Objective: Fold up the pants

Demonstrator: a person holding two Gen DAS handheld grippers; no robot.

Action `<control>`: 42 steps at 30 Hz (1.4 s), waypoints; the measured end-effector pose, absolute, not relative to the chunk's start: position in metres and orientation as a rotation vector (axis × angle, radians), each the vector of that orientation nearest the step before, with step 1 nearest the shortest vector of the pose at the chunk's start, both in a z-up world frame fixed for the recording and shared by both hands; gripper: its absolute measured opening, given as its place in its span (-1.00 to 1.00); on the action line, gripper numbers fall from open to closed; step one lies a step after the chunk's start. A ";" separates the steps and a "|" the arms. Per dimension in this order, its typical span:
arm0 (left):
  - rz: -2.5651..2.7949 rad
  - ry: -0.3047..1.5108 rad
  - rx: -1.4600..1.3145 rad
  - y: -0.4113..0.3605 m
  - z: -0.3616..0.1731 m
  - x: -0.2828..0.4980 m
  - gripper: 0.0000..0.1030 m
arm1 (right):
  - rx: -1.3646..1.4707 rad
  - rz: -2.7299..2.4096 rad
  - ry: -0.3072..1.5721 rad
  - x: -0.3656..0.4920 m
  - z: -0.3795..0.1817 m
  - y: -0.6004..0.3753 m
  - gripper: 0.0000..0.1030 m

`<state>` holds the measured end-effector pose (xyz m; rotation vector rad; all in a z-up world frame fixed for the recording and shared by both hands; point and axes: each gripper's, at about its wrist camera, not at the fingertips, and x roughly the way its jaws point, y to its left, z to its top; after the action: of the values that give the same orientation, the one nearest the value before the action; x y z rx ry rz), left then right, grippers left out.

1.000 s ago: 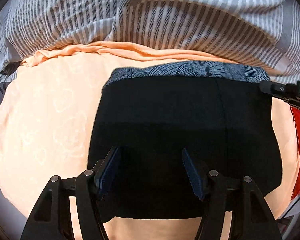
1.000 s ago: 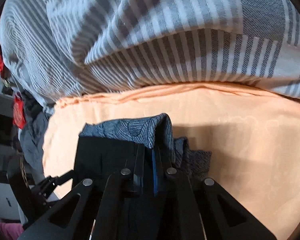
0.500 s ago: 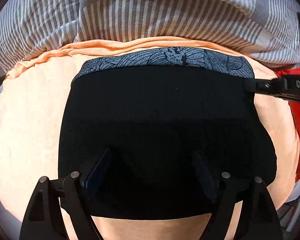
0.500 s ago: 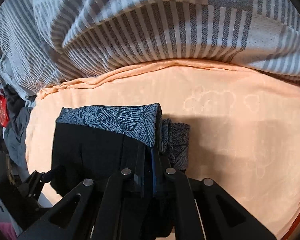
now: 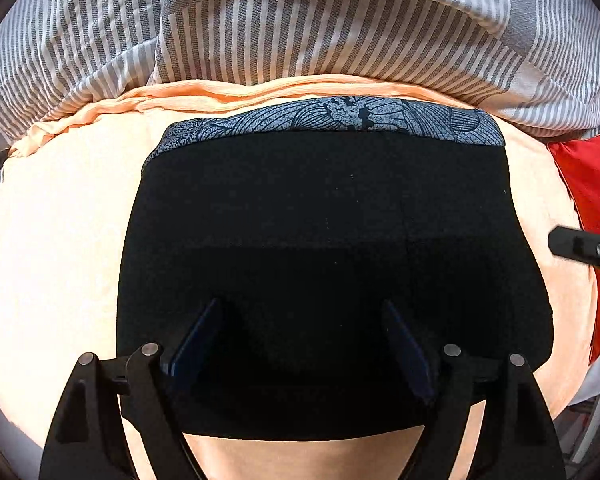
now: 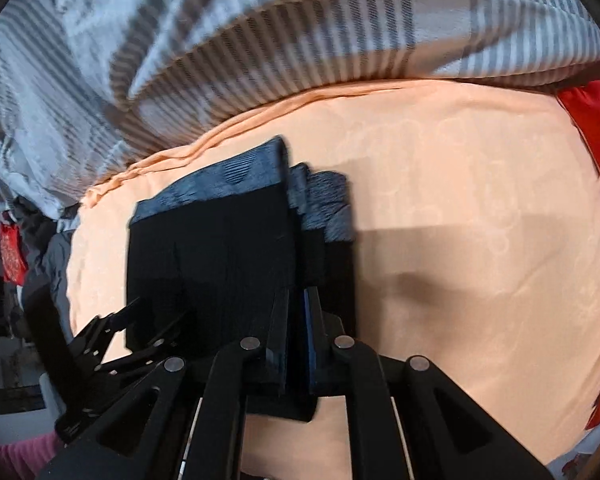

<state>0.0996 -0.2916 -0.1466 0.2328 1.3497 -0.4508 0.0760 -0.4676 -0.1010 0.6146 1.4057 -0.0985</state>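
The black pants [image 5: 324,232] lie folded into a flat rectangle on the peach sheet [image 5: 60,240], with a blue-grey patterned waistband [image 5: 340,118] along the far edge. My left gripper [image 5: 300,320] is open just above the near part of the folded pants, holding nothing. The tip of my right gripper [image 5: 580,246] shows at the right edge of the left wrist view, off the pants. In the right wrist view my right gripper [image 6: 298,320] has its fingers close together at the right edge of the folded pants [image 6: 220,264]; whether cloth is between them is unclear.
A grey-and-white striped duvet [image 5: 320,28] is bunched along the far side of the bed. A red cloth [image 5: 592,184] lies at the right edge. Dark clothes [image 6: 48,256] and clutter sit off the bed's left side in the right wrist view.
My right gripper has pulled back from the waistband's right corner toward the near right. The waistband now lies flat. The left gripper has stayed open over the pants.
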 end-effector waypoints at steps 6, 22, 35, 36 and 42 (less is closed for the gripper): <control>-0.449 1.346 0.233 -0.291 -0.145 0.098 0.61 | 0.625 -0.035 1.441 0.076 -0.111 -0.443 -0.84; -0.469 1.326 0.281 -0.304 -0.150 0.092 0.64 | 0.527 -0.055 1.518 0.060 -0.143 -0.432 -0.86; -0.490 1.365 0.252 -0.295 -0.144 0.094 0.65 | 0.491 -0.098 1.484 0.055 -0.135 -0.425 -0.85; -0.492 1.370 0.247 -0.293 -0.143 0.095 0.65 | 0.501 -0.102 1.484 0.055 -0.135 -0.426 -0.85; -0.495 1.377 0.214 -0.271 -0.133 0.111 0.65 | 0.623 -0.090 1.455 0.050 -0.124 -0.443 -0.69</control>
<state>0.1106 -0.2712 -0.1331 0.2144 1.3770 -0.4949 0.0503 -0.4427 -0.1244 0.6229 1.4548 -0.0899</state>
